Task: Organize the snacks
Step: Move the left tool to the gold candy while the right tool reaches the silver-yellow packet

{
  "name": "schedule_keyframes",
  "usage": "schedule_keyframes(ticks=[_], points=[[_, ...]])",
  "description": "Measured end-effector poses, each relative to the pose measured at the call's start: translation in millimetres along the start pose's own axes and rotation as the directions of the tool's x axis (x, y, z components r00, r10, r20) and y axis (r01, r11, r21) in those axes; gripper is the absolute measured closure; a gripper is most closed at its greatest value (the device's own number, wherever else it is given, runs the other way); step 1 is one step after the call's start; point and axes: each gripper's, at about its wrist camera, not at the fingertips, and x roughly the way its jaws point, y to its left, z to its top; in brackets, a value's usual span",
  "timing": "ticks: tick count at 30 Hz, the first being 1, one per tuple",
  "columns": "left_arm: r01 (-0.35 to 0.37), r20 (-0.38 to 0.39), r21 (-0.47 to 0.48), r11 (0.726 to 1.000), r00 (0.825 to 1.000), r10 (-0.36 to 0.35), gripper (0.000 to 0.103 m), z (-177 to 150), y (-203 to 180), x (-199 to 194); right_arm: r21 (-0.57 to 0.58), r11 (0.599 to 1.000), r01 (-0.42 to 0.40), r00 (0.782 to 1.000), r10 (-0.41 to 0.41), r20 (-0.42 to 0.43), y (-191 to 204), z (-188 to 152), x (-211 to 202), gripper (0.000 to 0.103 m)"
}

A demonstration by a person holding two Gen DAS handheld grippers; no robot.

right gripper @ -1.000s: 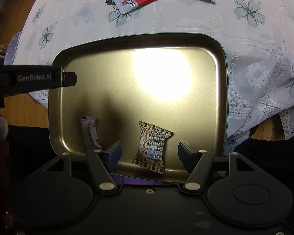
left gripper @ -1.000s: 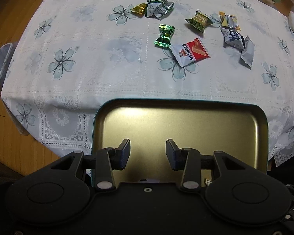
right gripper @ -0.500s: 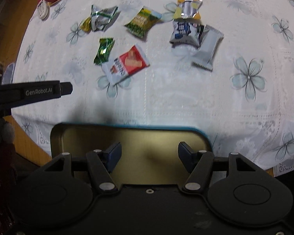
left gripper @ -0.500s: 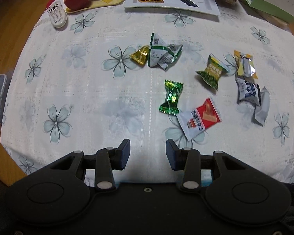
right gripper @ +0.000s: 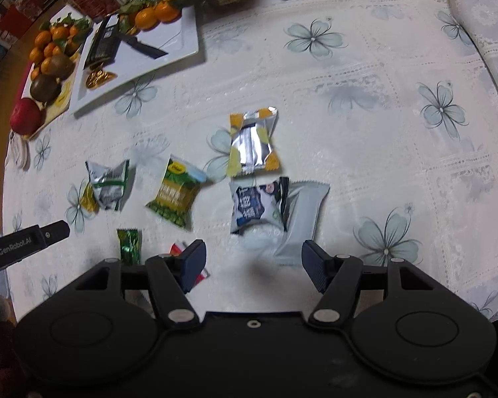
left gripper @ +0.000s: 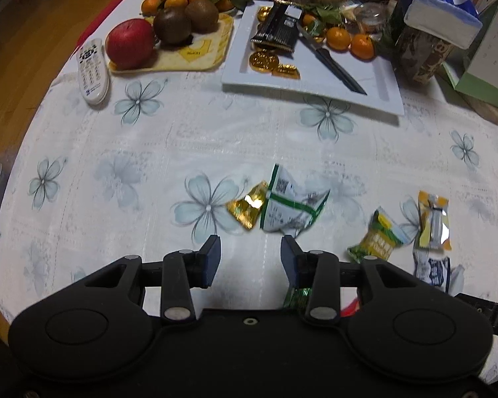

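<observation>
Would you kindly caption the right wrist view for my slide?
Open right gripper above a pale grey snack packet among wrapped snacks scattered on a floral white tablecloth.

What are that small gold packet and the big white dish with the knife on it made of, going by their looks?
The small gold packet looks like metallised foil or plastic film: it is crinkled and throws a bright glint. The white dish looks like glazed ceramic, possibly hard plastic: smooth, evenly white, with a stiff raised rim and a soft sheen. The knife on it is dark; its material is unclear.

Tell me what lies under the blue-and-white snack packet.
The blue-and-white packet overlaps the edge of a plain grey-white packet lying on the tablecloth. Anything else beneath is hidden.
</observation>
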Motion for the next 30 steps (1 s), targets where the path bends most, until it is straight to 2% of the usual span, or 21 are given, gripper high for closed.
schedule_keyframes(ticks=[3, 6, 9, 12, 15, 20, 26, 28, 30], points=[[0.038, 0.029, -0.003, 0.999, 0.999, -0.037, 0.053, 8, -3, 12, -0.011, 0.999, 0.043, 0.998, -0.042, 0.051, -1, 9, 11, 0.036], [0.062, 0.012, -0.023, 0.998, 0.998, -0.062, 0.054, 14, -4, 31, -0.011, 0.997, 0.075, 0.995, -0.074, 0.068, -4, 16, 23, 0.036], [0.078, 0.0, -0.044, 0.996, 0.997, -0.078, 0.054, 20, -4, 43, 0.012, 0.999, 0.047, 0.998, -0.047, 0.041, -6, 23, 35, 0.036], [0.071, 0.026, -0.051, 0.996, 0.997, -0.069, 0.054, 27, -3, 46, 0.024, 1.0, 0.001, 1.0, -0.002, 0.018, -6, 26, 41, 0.036], [0.08, 0.031, -0.084, 0.993, 0.996, -0.078, 0.054, 33, 0, 51, 0.026, 1.0, -0.007, 1.0, 0.006, 0.021, -4, 29, 45, 0.036], [0.08, -0.014, -0.11, 0.991, 0.997, -0.082, 0.054, 41, 0, 68, 0.064, 0.998, 0.003, 1.0, -0.003, -0.004, -5, 34, 58, 0.036], [-0.009, -0.107, -0.077, 0.997, 0.994, 0.001, 0.053, 41, -7, 85, 0.063, 0.998, 0.012, 1.0, -0.012, 0.004, -4, 41, 61, 0.036], [0.005, -0.154, -0.082, 0.997, 0.988, -0.018, 0.053, 36, -4, 90, 0.083, 0.997, 0.006, 1.0, -0.006, 0.0, -7, 44, 62, 0.036], [0.001, -0.167, -0.077, 0.997, 0.986, -0.014, 0.053, 30, -3, 89, 0.109, 0.994, -0.004, 1.0, 0.004, -0.002, -12, 47, 62, 0.036]])
